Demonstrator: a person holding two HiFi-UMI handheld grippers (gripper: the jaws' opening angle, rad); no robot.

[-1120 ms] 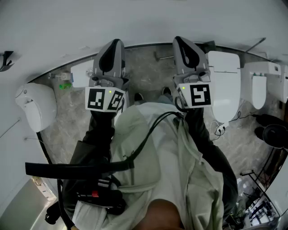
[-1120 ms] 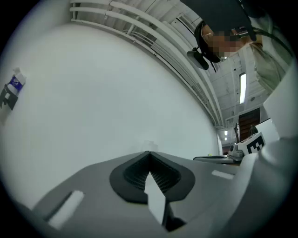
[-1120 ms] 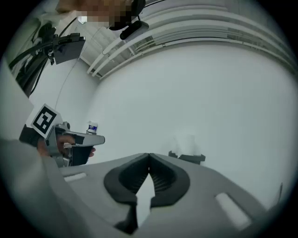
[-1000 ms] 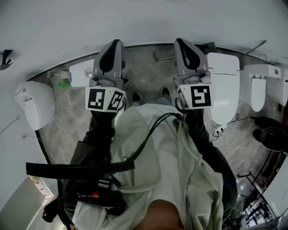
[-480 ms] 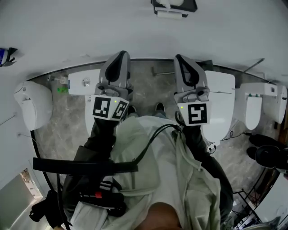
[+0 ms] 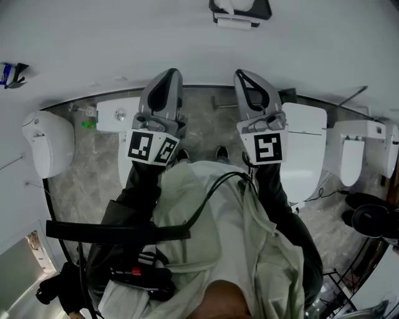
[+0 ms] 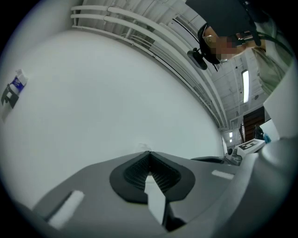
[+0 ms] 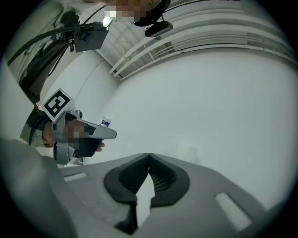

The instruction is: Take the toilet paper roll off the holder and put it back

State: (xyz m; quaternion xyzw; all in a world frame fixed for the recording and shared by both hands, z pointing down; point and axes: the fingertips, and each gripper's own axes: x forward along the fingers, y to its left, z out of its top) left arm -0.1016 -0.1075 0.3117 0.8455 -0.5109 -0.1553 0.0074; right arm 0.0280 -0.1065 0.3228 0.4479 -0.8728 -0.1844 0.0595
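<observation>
Head view: the white toilet paper roll [image 6: 237, 23] sits in the black wall-mounted holder [image 6: 262, 9]. The grey left gripper [image 6: 169, 75] and grey right gripper [image 6: 240, 75] hang below the holder, well apart from it.

Left gripper view: jaws pressed together on nothing, facing bare wall.

Right gripper view: jaws likewise together and empty.

By my judgement nothing is done yet; both removal and return remain.

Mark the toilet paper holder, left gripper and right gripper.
toilet paper holder [image 6: 260, 9], head view, black right side.
left gripper [image 7: 149, 153], left gripper view, meeting tips of shut jaws.
right gripper [image 8: 148, 155], right gripper view, meeting tips of shut jaws.
</observation>
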